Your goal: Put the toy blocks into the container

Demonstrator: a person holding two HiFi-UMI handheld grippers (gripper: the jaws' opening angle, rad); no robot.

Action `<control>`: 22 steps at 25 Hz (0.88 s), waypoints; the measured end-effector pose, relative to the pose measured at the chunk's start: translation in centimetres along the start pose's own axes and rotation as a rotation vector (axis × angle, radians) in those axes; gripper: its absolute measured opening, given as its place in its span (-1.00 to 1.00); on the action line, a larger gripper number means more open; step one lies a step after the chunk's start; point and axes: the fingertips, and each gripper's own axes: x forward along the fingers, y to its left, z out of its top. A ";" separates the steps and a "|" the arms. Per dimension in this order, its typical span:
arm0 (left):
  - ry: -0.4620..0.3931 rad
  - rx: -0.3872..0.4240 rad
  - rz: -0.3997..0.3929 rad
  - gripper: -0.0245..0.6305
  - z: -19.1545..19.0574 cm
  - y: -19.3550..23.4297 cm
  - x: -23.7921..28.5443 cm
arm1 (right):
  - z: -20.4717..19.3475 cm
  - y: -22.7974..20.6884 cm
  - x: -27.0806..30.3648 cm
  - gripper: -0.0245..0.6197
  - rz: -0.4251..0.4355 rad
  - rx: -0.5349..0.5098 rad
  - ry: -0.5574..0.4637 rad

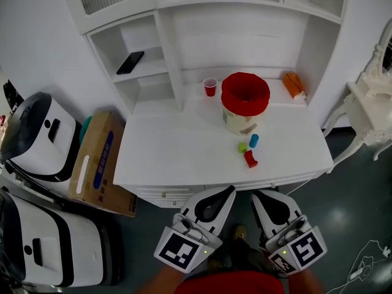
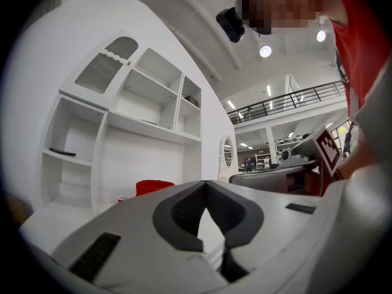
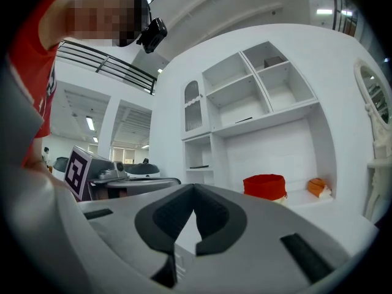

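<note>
1. The left gripper (image 1: 228,193) is held in front of the near edge of the white table (image 1: 171,152). Its jaws are seen pressed together, with nothing between them.
2. The right gripper (image 1: 257,196) is held just beside the left one, on its right. Its jaws are likewise closed and empty.
3. Three toy blocks lie close together on the table ahead of both grippers, nearly straight in front of the right one. The red block (image 1: 250,159) is nearest to the grippers, and the green block (image 1: 242,147) and the blue block (image 1: 253,141) lie just beyond it.
4. The container (image 1: 245,103), a cream tub with a red top, stands beyond the blocks, farther from the grippers and near the blue block.
5. A red cup (image 1: 210,87) is seen to the left of the container, and an orange object (image 1: 293,84) to its right, both at the far side from the grippers.
6. A dark phone (image 1: 130,62) lies on a shelf far ahead and left of the left gripper.
7. A cardboard box (image 1: 98,164) stands on the floor, well to the left of the left gripper.
</note>
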 end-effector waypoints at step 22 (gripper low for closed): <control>0.066 0.031 0.111 -0.89 -3.9 7.8 11.5 | -8.5 -14.4 8.9 -0.68 0.015 -0.004 0.231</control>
